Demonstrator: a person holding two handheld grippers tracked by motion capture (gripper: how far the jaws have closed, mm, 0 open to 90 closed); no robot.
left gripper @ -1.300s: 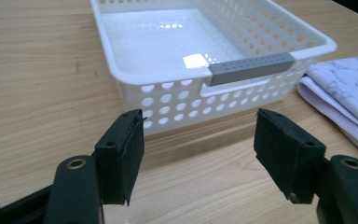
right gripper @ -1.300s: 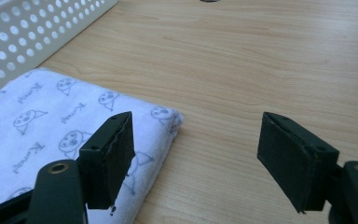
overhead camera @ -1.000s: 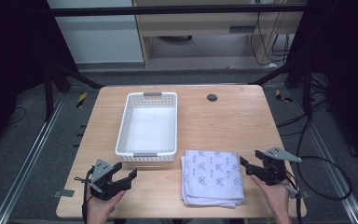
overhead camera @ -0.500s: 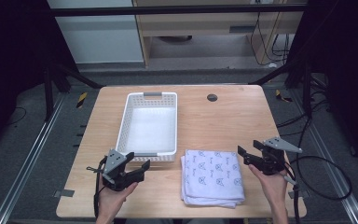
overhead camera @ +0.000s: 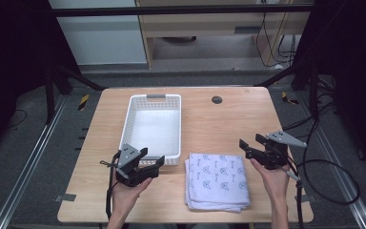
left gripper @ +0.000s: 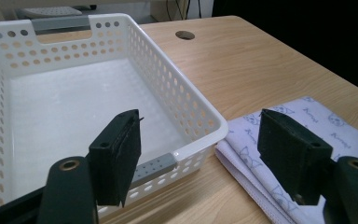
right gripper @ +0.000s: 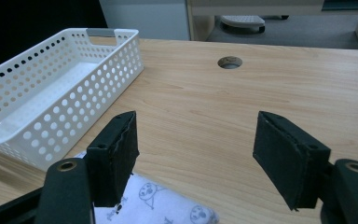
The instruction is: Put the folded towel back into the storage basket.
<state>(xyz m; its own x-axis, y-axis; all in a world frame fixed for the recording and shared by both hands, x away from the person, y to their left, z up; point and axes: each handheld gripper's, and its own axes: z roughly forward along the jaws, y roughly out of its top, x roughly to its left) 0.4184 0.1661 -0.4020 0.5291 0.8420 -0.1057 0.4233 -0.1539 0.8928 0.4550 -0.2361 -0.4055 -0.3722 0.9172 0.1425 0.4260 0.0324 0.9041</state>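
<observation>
- A folded cloth [overhead camera: 217,180] with little blue drawings lies flat on the wooden table [overhead camera: 219,119]. This cloth is the landmark for everything here.
- A white basket [overhead camera: 151,129] with holes in its walls stands just beside the cloth, on the cloth's left and a bit farther back. The basket has nothing in it.
- The left gripper [overhead camera: 153,163] hangs near the cloth's left edge, in front of the basket's near wall. Its jaws have just been opening and now stand wide, with nothing between them.
- In the left gripper view, the cloth's corner [left gripper: 303,140] lies behind the right jaw and is not touched.
- The right gripper [overhead camera: 251,145] hangs just by the cloth's right edge, near its far corner. Its jaws stand wide too, and they hold nothing.
- In the right gripper view, the cloth's edge [right gripper: 168,200] lies low under the jaws, apart from them.
- I think the job is to put the cloth in the basket.
- Nothing is done yet: the cloth lies untouched and no jaw presses on it.
- Left to do: grab the cloth, lift it, move it over the basket, and let go.
</observation>
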